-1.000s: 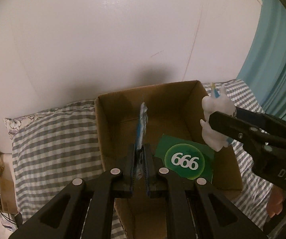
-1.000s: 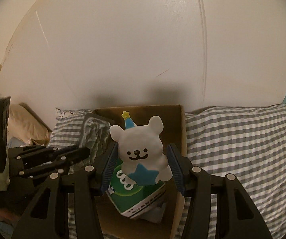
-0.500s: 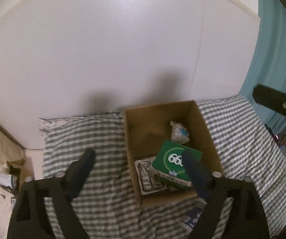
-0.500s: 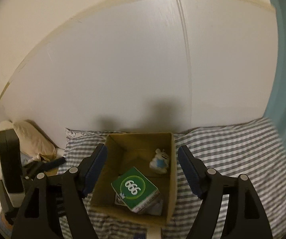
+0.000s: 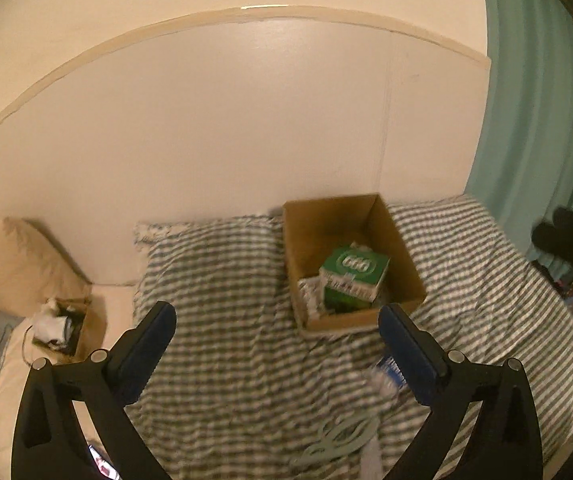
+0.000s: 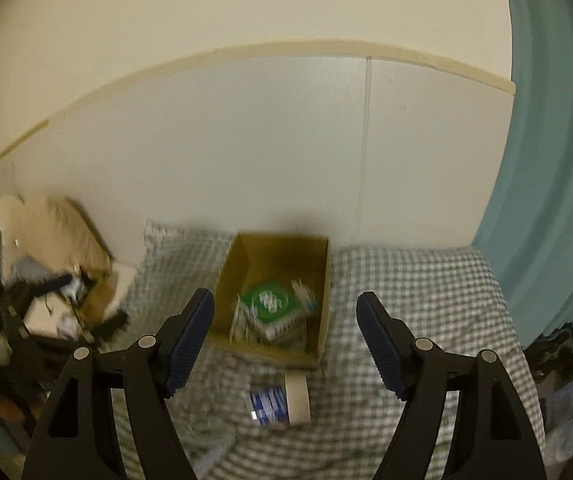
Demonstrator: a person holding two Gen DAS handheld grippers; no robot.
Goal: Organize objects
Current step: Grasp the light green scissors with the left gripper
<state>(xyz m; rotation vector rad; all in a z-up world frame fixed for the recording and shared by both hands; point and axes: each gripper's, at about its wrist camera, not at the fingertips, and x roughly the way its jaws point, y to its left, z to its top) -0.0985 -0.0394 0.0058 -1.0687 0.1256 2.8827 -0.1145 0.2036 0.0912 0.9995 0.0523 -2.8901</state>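
The left claw (image 5: 276,338) and the right claw (image 6: 286,330) are both spread wide, holding nothing, above the bed (image 5: 222,280); the cardboard box (image 5: 400,258) holds the green carton (image 5: 356,274).

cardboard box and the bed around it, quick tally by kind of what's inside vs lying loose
Brown cardboard box: 1
Inside it, green carton with white oval logo: 1
Inside it, white toy figure: 1
Inside it, clear plastic packet: 1
Loose on bed, roll of beige tape: 1
Loose on bed, blue-labelled item: 1
Total: 6
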